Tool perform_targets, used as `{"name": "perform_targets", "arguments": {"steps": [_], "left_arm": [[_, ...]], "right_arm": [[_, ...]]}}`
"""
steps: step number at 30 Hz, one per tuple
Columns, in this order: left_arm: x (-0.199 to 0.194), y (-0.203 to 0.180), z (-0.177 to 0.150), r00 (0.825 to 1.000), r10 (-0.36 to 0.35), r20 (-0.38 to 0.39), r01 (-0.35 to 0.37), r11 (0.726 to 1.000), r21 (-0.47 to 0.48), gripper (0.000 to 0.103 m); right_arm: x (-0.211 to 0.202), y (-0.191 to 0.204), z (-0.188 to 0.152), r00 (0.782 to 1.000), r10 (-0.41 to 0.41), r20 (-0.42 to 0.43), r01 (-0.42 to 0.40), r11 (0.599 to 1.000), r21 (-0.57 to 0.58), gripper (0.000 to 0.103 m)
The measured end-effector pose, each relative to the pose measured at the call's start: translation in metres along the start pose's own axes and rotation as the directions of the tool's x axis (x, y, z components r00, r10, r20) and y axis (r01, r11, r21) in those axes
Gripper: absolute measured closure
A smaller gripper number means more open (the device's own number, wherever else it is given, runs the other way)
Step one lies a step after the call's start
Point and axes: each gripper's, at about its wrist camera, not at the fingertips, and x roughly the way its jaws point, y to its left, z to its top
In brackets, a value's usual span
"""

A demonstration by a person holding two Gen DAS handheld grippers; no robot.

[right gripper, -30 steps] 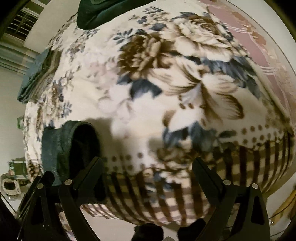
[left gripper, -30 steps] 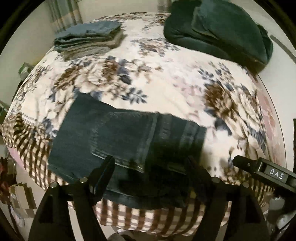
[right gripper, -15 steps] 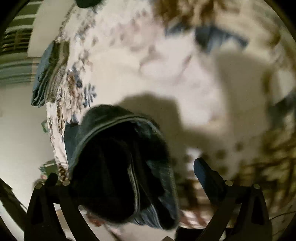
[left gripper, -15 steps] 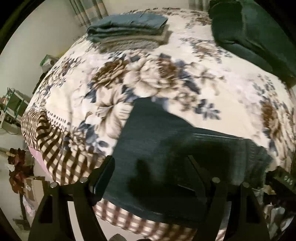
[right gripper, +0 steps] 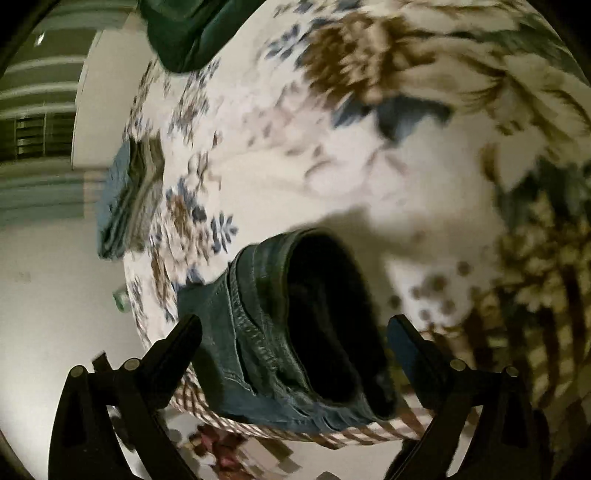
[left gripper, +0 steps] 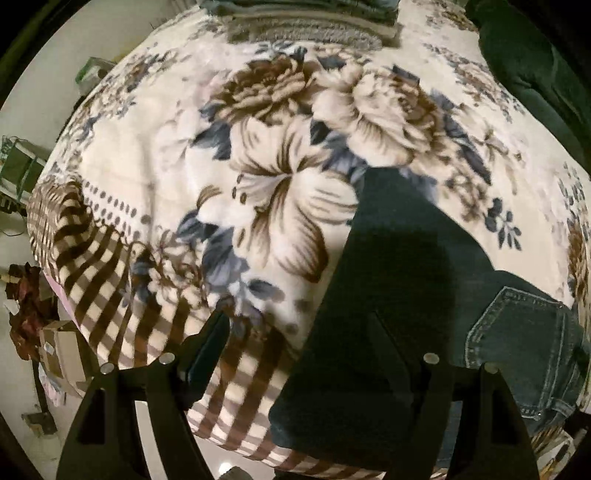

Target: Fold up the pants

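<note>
Dark blue jeans (left gripper: 413, 295) lie folded near the front edge of the bed, a back pocket showing at their right end. My left gripper (left gripper: 299, 339) is open and empty, low over the bed edge; its right finger is over the jeans' left part. In the right wrist view the jeans' waistband end (right gripper: 280, 332) gapes open between the fingers. My right gripper (right gripper: 295, 343) is open and straddles that end without pinching it.
The floral blanket (left gripper: 184, 147) with a checked border covers the bed. A stack of folded clothes (left gripper: 310, 18) lies at the far side, and also shows in the right wrist view (right gripper: 125, 195). Dark green clothing (left gripper: 535, 74) is heaped far right. Clutter stands on the floor at left (left gripper: 33, 325).
My left gripper has swung left, so the jeans slid from the centre to the right of its view. My right gripper has come in over the jeans' waistband end.
</note>
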Motion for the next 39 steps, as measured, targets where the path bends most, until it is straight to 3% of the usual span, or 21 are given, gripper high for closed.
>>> {"name": "perform_targets", "arguments": {"steps": [3, 6, 7, 8, 10, 12, 16, 19, 21, 22, 23, 25, 27, 28, 31, 34, 37, 39], "left_arm": [[0.008, 0.0, 0.001, 1.0, -0.009, -0.018, 0.009, 1.0, 0.021, 0.027], [0.009, 0.0, 0.003, 0.999, -0.019, -0.026, 0.02, 0.999, 0.039, 0.027], [0.009, 0.0, 0.003, 1.0, -0.018, -0.025, 0.019, 0.999, 0.045, 0.027], [0.009, 0.0, 0.003, 0.999, -0.021, -0.025, 0.022, 0.999, 0.049, 0.027], [0.009, 0.001, 0.003, 0.999, -0.032, -0.027, 0.033, 0.998, 0.05, 0.027], [0.008, 0.001, 0.002, 0.999, -0.036, -0.034, 0.037, 0.998, 0.049, 0.027], [0.006, 0.003, 0.0, 0.997, -0.054, -0.046, 0.056, 0.998, 0.042, 0.027], [0.005, 0.003, -0.003, 0.996, -0.069, -0.054, 0.071, 0.996, 0.048, 0.027], [0.005, 0.002, -0.005, 0.996, -0.067, -0.054, 0.07, 0.996, 0.054, 0.027], [0.004, 0.001, -0.006, 0.997, -0.062, -0.052, 0.065, 0.996, 0.06, 0.027], [0.004, 0.001, -0.006, 0.997, -0.063, -0.05, 0.067, 0.996, 0.062, 0.027], [0.004, 0.001, -0.008, 0.997, -0.063, -0.05, 0.066, 0.996, 0.062, 0.027], [0.004, 0.002, -0.009, 0.996, -0.069, -0.051, 0.072, 0.996, 0.059, 0.027], [0.005, 0.002, -0.01, 0.996, -0.067, -0.051, 0.07, 0.996, 0.059, 0.027], [0.003, 0.004, -0.012, 0.995, -0.076, -0.063, 0.079, 0.996, 0.05, 0.027], [-0.001, 0.009, -0.015, 0.993, -0.095, -0.07, 0.098, 0.994, 0.042, 0.027], [-0.002, 0.011, -0.017, 0.992, -0.101, -0.077, 0.105, 0.993, 0.048, 0.027], [-0.001, 0.012, -0.018, 0.991, -0.101, -0.084, 0.106, 0.993, 0.05, 0.027]], "right_arm": [[0.046, -0.013, 0.001, 0.987, -0.112, -0.115, 0.112, 0.994, -0.01, 0.001], [0.054, -0.022, 0.003, 0.986, -0.067, -0.151, 0.071, 0.997, 0.021, 0.001], [0.048, -0.02, 0.003, 0.988, -0.038, -0.149, 0.04, 0.999, 0.012, 0.012], [0.044, -0.017, 0.001, 0.99, -0.011, -0.139, 0.012, 1.0, 0.008, 0.041], [0.033, -0.01, -0.005, 0.991, -0.008, -0.131, 0.009, 1.0, 0.001, 0.073], [0.017, -0.001, -0.01, 0.996, -0.025, -0.085, 0.025, 1.0, -0.002, 0.091], [-0.008, 0.008, -0.019, 0.996, -0.027, -0.09, 0.025, 1.0, -0.018, 0.092], [-0.005, -0.009, -0.022, 0.988, -0.127, -0.094, 0.124, 0.992, -0.038, 0.091], [0.003, -0.021, -0.023, 0.981, -0.152, -0.117, 0.148, 0.988, -0.037, 0.077], [0.003, -0.025, -0.023, 0.981, -0.147, -0.127, 0.146, 0.989, -0.017, 0.065], [-0.002, -0.028, -0.024, 0.988, -0.086, -0.128, 0.09, 0.996, 0.026, 0.064], [-0.007, -0.028, -0.027, 0.993, -0.028, -0.115, 0.031, 0.999, 0.029, 0.063], [-0.01, -0.023, -0.033, 0.995, -0.054, -0.086, 0.054, 0.999, -0.006, 0.069], [-0.008, -0.022, -0.035, 0.994, -0.064, -0.09, 0.064, 0.998, -0.007, 0.093], [-0.023, -0.018, -0.047, 0.996, -0.037, -0.08, 0.041, 0.998, 0.041, 0.094], [-0.045, -0.013, -0.055, 0.996, -0.046, -0.079, 0.046, 0.999, -0.001, 0.094], [-0.014, -0.044, -0.057, 0.974, -0.115, -0.196, 0.119, 0.993, 0.01, 0.093], [0.014, -0.06, -0.054, 0.951, -0.14, -0.277, 0.149, 0.989, 0.013, 0.082]]}}
